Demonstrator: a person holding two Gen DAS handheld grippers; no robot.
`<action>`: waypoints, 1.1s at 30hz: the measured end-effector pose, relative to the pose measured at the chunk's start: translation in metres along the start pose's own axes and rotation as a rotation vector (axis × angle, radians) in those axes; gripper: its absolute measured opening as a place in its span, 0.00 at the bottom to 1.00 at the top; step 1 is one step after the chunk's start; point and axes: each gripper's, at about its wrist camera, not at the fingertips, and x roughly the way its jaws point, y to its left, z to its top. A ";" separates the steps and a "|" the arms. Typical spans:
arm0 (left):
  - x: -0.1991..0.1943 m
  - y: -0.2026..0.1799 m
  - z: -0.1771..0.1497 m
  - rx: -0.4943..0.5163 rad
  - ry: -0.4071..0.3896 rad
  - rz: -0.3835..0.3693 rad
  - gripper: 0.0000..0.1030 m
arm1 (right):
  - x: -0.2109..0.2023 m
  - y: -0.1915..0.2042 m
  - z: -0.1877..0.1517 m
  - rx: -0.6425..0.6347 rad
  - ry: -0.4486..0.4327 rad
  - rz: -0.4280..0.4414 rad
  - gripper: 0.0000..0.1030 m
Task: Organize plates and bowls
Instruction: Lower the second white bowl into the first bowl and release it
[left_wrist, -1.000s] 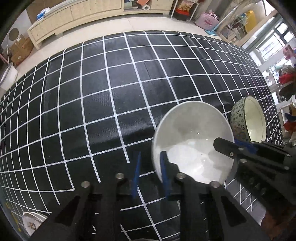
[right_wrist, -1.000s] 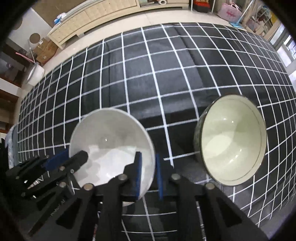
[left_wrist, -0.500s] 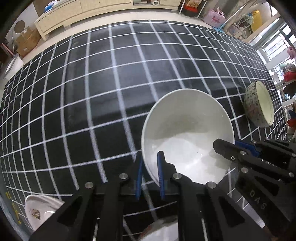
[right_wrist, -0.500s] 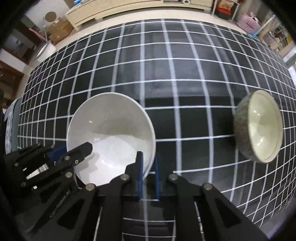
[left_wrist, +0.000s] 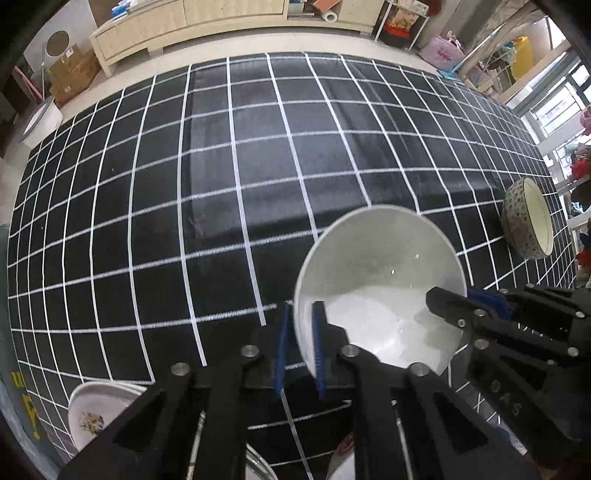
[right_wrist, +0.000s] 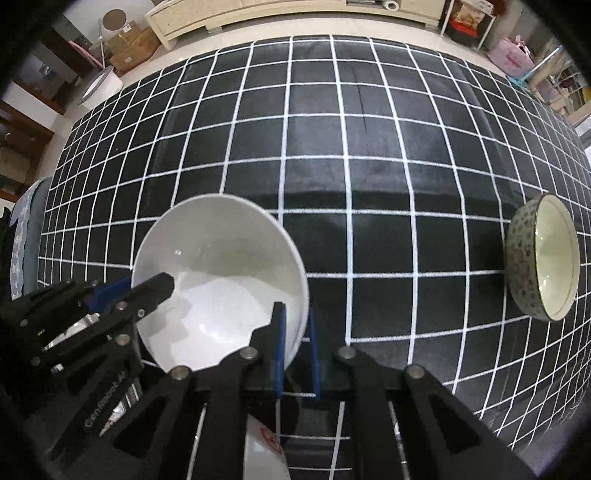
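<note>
You've got the white bowl (left_wrist: 380, 291) pinched from both sides, held above the black grid cloth (left_wrist: 221, 166): left gripper (left_wrist: 298, 347) clamped on its left rim, right gripper (right_wrist: 295, 347) clamped on the opp. rim. Bowl looks empty inside. Under the fingers, a plate w/ red mark (right_wrist: 266, 443) is mostly hidden, poss. stacked. Patterned bowl (right_wrist: 543, 258) sits well apart at right, empty. Decorated plate (left_wrist: 99, 417) is cut off at cloth's near-left edge. Beyond: pale floor, long wood cabinet (left_wrist: 192, 22).
</note>
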 end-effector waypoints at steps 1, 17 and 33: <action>-0.001 -0.005 0.004 0.003 -0.001 0.004 0.08 | 0.002 -0.003 0.008 0.009 0.000 0.005 0.15; -0.006 -0.026 -0.002 -0.002 -0.003 0.001 0.05 | -0.012 0.018 0.040 0.039 -0.009 -0.001 0.11; -0.084 -0.055 -0.057 0.017 -0.083 0.011 0.05 | -0.090 0.048 -0.011 0.047 -0.066 0.014 0.11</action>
